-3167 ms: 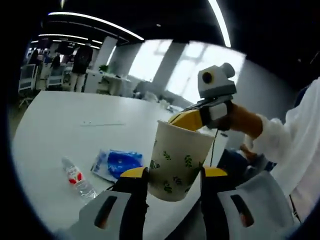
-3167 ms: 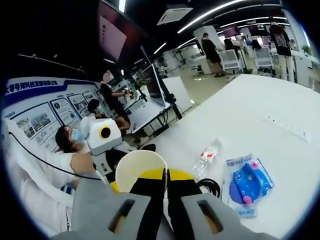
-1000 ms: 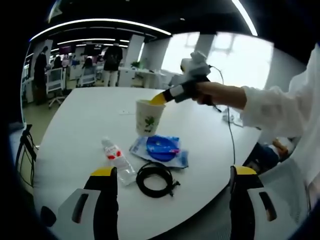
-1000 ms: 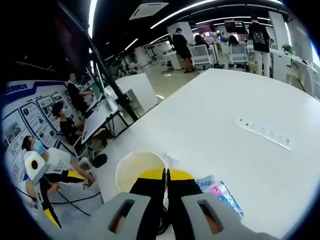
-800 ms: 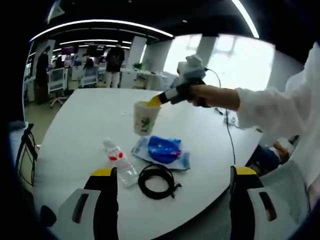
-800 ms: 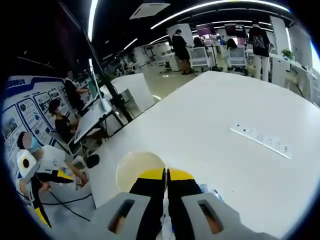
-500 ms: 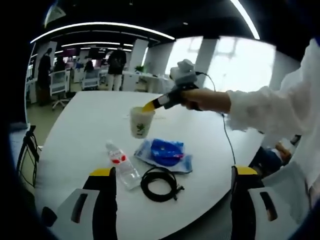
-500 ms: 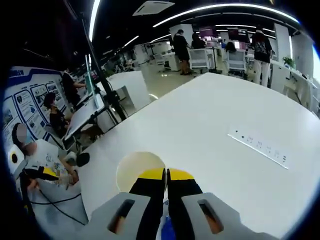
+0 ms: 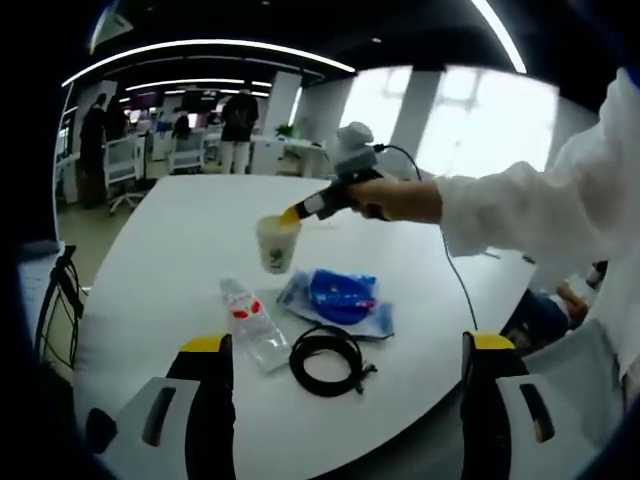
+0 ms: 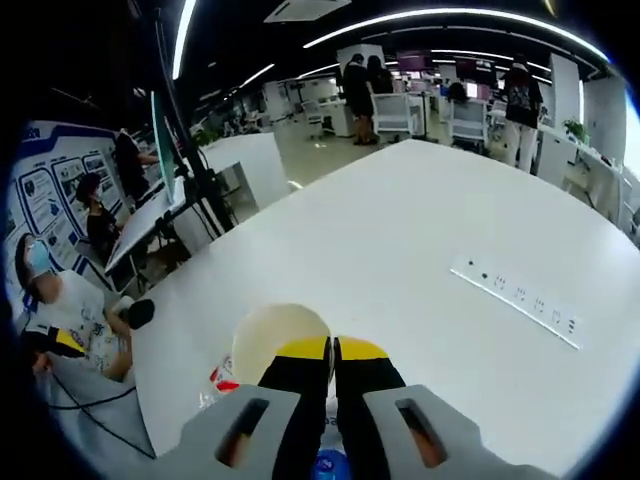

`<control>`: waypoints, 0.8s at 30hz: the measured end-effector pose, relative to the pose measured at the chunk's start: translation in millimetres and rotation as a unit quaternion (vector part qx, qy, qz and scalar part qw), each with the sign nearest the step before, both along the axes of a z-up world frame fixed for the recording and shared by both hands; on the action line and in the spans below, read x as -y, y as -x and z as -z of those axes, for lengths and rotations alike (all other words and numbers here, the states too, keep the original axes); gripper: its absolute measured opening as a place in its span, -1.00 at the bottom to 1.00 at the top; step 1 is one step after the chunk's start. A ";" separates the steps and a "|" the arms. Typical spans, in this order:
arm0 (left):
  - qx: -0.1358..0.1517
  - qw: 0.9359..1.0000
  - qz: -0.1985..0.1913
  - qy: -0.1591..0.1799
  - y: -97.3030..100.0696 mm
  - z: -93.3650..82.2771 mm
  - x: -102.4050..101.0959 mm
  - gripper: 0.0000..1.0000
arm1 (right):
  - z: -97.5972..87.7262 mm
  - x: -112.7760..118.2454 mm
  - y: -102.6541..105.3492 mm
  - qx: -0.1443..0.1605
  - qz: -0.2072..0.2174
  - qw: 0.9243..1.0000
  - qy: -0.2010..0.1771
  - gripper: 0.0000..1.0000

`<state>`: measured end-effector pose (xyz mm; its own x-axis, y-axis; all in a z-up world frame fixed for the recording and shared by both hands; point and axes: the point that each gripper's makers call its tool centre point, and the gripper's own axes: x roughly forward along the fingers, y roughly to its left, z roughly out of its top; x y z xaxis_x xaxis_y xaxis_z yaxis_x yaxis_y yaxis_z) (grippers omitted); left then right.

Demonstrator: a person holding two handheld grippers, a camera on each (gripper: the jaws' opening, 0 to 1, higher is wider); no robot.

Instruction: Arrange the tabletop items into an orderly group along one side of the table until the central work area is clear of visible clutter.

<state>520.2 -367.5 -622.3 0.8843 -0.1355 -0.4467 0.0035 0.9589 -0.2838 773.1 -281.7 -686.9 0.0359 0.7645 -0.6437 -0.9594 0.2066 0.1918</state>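
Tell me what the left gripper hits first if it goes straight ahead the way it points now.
Probably the coiled black cable, lying on the white table between the open jaws of the left gripper. The water bottle sits just left of that line, the blue packet beyond it. Depth is hard to judge.

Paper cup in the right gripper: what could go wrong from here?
The right gripper pinches only the rim of the paper cup, so the cup could swing, deform or slip as it is carried. The water bottle, blue packet and coiled black cable lie close below it; setting down carelessly may knock the bottle rolling. The left gripper is open, holding nothing.
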 end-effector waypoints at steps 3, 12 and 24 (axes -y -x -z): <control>0.000 1.000 -0.004 0.002 0.3 0.3 -1.7 0.83 | 7.8 -2.3 -0.7 0.005 0.000 1.000 0.003 -1.00; -0.001 1.000 -0.013 0.010 1.7 2.0 -7.0 0.80 | 31.1 -7.6 -6.7 -0.010 0.026 1.000 0.013 -1.00; 0.005 1.000 -0.010 0.020 0.0 0.1 -4.2 0.80 | 48.2 -9.4 -11.5 -0.009 0.030 0.999 0.025 -1.00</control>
<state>520.2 -363.3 -622.5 0.8912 -0.1355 -0.4329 -0.0128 0.9464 -0.3226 784.5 -272.2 -735.1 0.0680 0.7280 -0.6822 -0.9417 0.2726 0.1970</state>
